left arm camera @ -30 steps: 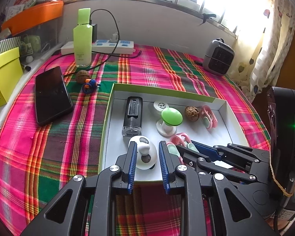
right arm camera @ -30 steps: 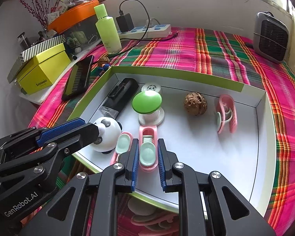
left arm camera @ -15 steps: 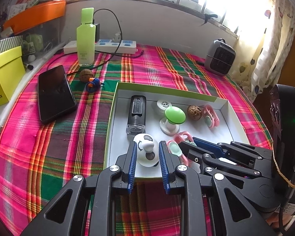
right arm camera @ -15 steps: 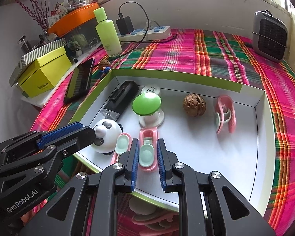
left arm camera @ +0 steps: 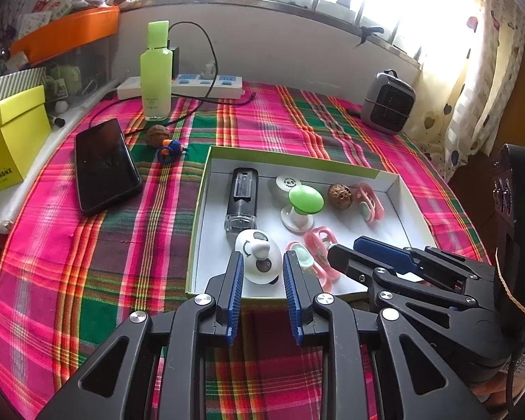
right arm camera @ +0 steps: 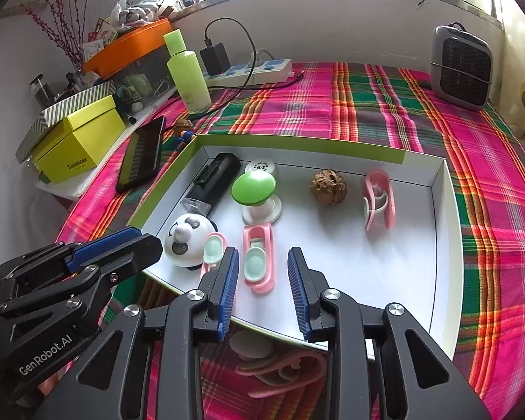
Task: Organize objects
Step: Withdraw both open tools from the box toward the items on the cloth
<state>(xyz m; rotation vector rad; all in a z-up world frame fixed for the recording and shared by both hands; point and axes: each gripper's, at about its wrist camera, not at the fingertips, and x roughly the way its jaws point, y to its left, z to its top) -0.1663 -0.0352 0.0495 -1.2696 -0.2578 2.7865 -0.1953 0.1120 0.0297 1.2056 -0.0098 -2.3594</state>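
A white tray with a green rim (right arm camera: pixel 448 245) lies on the plaid cloth. On its floor near the front edge rests a white panda toy (left arm camera: pixel 259 259), and my left gripper (left arm camera: pixel 261 257) is shut on its sides. The right wrist view shows the left gripper (right arm camera: pixel 150 248) at the panda toy (right arm camera: pixel 189 241). My right gripper (right arm camera: pixel 262 255) straddles a pink clip with a mint pad (right arm camera: pixel 259 262). Its jaws are opening, and the pads stand clear of the clip, which lies flat on the tray floor. A second pink and mint clip (right arm camera: pixel 213 245) leans beside the panda.
The tray also holds a black bottle (left arm camera: pixel 241 192), a round white tin (left arm camera: pixel 287 182), a green mushroom-shaped piece (left arm camera: pixel 304 199), a walnut (left arm camera: pixel 339 196) and a pink clip (left arm camera: pixel 369 204). On the cloth lie a phone (left arm camera: pixel 105 164), another walnut (left arm camera: pixel 157 134), a small blue toy (left arm camera: pixel 171 148) and more pink clips (right arm camera: pixel 280 367).
The right gripper's jaws have spread apart and let go of the pink clip, which stays on the tray floor. The left gripper keeps its hold on the panda toy.
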